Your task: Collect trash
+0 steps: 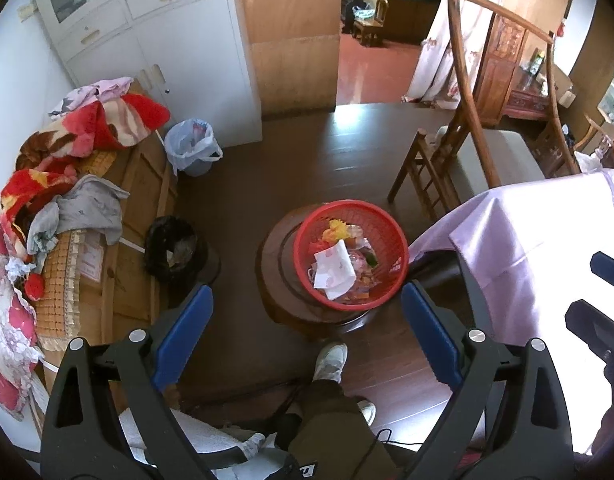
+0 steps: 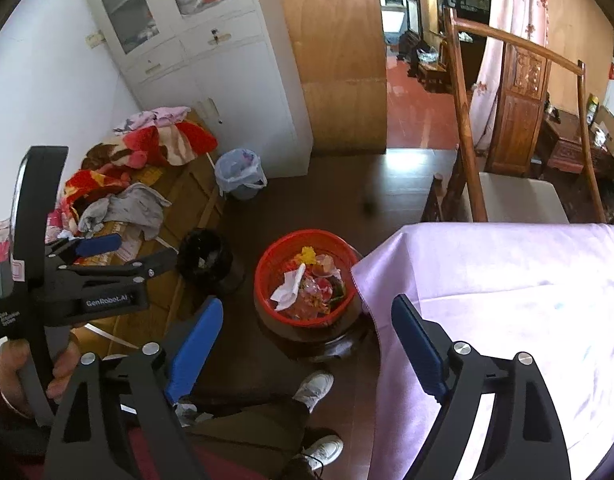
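Ahead of and below both pairs of fingers, the round red plastic mesh basket (image 1: 350,256) of trash sits on a dark round stool. Left gripper (image 1: 305,334) and right gripper (image 2: 307,344) both gape empty; neither looks clearly nearer.
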Demonstrator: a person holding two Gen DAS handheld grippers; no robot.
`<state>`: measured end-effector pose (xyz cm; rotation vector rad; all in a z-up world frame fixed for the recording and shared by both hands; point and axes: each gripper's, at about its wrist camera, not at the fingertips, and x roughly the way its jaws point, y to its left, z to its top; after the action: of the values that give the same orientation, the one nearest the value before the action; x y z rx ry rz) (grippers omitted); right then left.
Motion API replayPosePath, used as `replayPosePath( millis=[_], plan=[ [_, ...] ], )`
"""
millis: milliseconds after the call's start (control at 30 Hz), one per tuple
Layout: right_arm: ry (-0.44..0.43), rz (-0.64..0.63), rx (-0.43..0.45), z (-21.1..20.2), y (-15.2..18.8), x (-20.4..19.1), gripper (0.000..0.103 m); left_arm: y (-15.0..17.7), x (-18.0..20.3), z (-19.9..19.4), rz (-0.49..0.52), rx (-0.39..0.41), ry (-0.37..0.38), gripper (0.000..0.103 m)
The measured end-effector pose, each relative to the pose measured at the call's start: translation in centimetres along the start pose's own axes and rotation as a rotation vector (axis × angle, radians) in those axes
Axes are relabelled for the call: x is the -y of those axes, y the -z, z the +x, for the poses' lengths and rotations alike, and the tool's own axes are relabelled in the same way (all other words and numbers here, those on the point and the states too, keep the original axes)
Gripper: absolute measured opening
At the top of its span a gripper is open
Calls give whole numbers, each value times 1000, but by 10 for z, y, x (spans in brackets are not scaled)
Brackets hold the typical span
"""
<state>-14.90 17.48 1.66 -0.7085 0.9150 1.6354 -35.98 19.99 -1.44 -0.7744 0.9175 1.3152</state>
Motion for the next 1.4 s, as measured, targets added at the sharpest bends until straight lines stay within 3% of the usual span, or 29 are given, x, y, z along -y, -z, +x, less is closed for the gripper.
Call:
replayPosePath(
  millis=[600,1100,1400],
  plan=[
    [39,32,-92,36,-14,2,85,-13,-9,25,37,-48,3,92],
    [57,6,-116,44,-19,-9,85,-21,-19,36,42,-65,26,92],
    [59,24,-97,36,-7,-7,85,-19,-19,35,47,-60,24,92]
  ],
)
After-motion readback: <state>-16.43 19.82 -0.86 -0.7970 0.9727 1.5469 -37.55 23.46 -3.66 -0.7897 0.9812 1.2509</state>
